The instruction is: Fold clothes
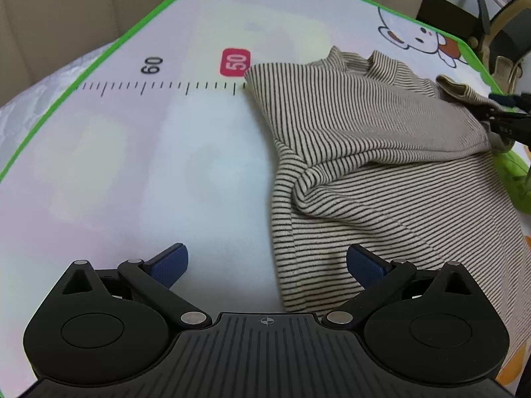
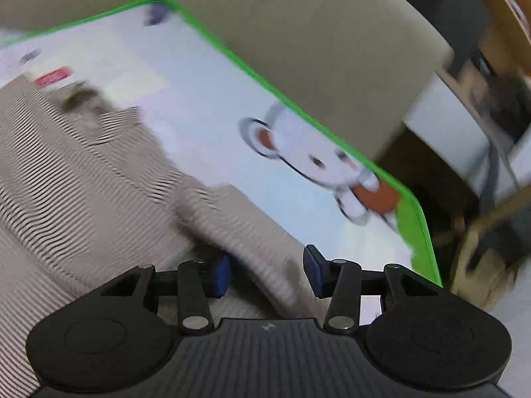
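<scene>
A beige top with thin dark stripes (image 1: 371,152) lies on the pale play mat (image 1: 139,165), its collar toward the far side and one sleeve folded across the body. My left gripper (image 1: 267,265) is open and empty, low over the shirt's left edge near its hem. In the left wrist view my right gripper (image 1: 504,112) shows at the far right edge by a sleeve end. In the blurred right wrist view my right gripper (image 2: 267,270) has its fingers apart, with a striped sleeve (image 2: 252,232) running between them; the pads do not press it.
The mat has a green border (image 1: 99,56), a printed ruler with a red 50 label (image 1: 235,62) and a cartoon bear (image 2: 318,162). Beige upholstery (image 2: 298,49) lies beyond the mat. Furniture and a chair (image 1: 497,26) stand at the far right.
</scene>
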`<state>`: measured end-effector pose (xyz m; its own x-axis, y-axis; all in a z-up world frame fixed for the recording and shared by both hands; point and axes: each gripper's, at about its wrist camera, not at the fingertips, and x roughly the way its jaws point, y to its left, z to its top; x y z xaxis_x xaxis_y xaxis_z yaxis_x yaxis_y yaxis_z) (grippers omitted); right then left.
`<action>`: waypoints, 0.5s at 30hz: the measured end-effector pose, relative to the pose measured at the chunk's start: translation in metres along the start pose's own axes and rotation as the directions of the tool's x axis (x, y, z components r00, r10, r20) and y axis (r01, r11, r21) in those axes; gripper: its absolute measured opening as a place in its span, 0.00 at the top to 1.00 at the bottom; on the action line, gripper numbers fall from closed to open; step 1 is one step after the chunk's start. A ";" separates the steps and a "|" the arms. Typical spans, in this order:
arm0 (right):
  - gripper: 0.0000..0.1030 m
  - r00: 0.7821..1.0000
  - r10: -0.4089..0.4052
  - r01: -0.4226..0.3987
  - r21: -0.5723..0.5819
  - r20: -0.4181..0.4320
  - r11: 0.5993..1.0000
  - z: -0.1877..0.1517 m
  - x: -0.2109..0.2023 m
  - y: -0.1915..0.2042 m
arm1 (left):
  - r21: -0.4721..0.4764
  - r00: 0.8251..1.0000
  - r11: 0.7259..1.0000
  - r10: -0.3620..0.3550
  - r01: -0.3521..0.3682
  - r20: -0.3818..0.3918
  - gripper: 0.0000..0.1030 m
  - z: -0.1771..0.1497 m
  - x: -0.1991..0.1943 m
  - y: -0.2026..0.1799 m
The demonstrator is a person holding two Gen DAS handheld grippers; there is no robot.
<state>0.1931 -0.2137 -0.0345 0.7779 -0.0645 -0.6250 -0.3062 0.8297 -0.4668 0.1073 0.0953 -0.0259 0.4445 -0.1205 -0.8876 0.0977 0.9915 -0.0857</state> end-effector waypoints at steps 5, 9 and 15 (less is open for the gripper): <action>0.94 0.993 0.068 -0.092 0.265 0.100 0.960 0.040 -0.026 -0.033 | -0.025 1.000 1.000 -0.013 0.013 0.015 0.00 0.002 -0.006 0.001; 0.94 0.954 0.133 -0.241 0.425 0.269 0.872 0.087 -0.075 -0.063 | -0.021 0.999 1.000 -0.005 0.006 0.045 0.00 -0.001 -0.019 0.010; 0.94 0.857 0.343 -0.488 0.390 0.386 0.781 0.147 -0.121 -0.033 | -0.095 1.000 0.995 0.012 -0.011 0.014 0.00 -0.002 -0.015 0.030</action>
<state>0.1898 -0.1520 0.1485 0.7731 0.4430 -0.4540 -0.4048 0.8956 0.1845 0.1016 0.1269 -0.0167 0.4579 -0.1088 -0.8823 0.0080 0.9929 -0.1183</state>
